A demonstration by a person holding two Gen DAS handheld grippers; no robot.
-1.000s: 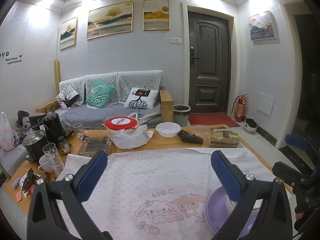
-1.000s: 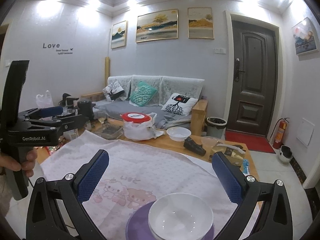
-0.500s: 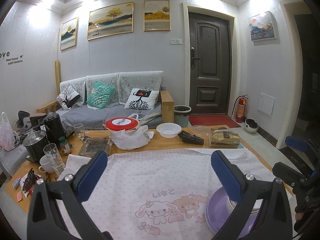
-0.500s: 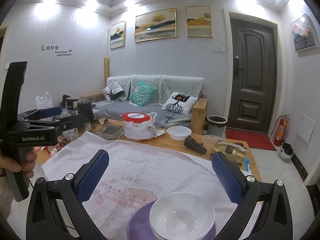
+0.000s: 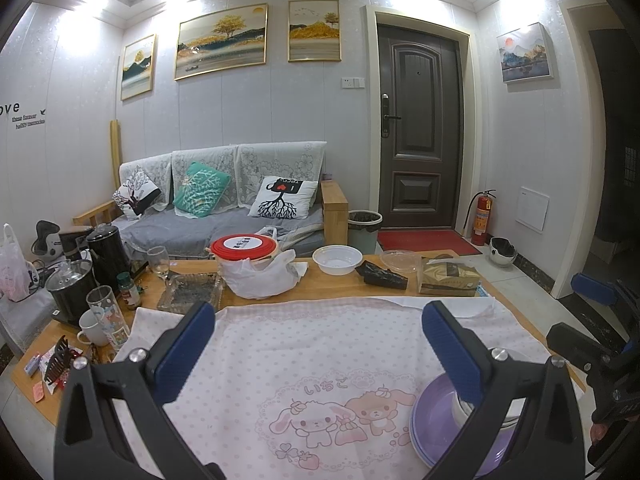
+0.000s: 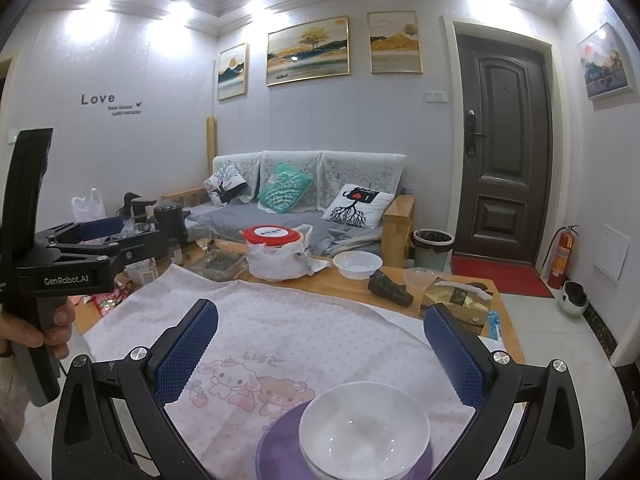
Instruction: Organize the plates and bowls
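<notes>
A white bowl (image 6: 364, 428) sits stacked on purple plates (image 6: 280, 456) on the pink bunny cloth (image 6: 280, 340), low in the right wrist view. The same stack shows at the lower right of the left wrist view, plates (image 5: 432, 428) with the bowl (image 5: 460, 408) partly hidden behind a finger. My right gripper (image 6: 320, 352) is open and empty, above and just behind the bowl. My left gripper (image 5: 320, 348) is open and empty over the cloth, left of the stack. It also shows at the left of the right wrist view (image 6: 100, 236).
A red-lidded container in a white bag (image 5: 248, 256), a white disposable bowl (image 5: 337, 259), a black item (image 5: 384, 276) and a tissue box (image 5: 448, 276) sit at the table's far side. Kettles, glasses and cups (image 5: 100, 304) crowd the left end. A sofa stands behind.
Both views have shifted very slightly; the grippers stay open and the stack has not moved.
</notes>
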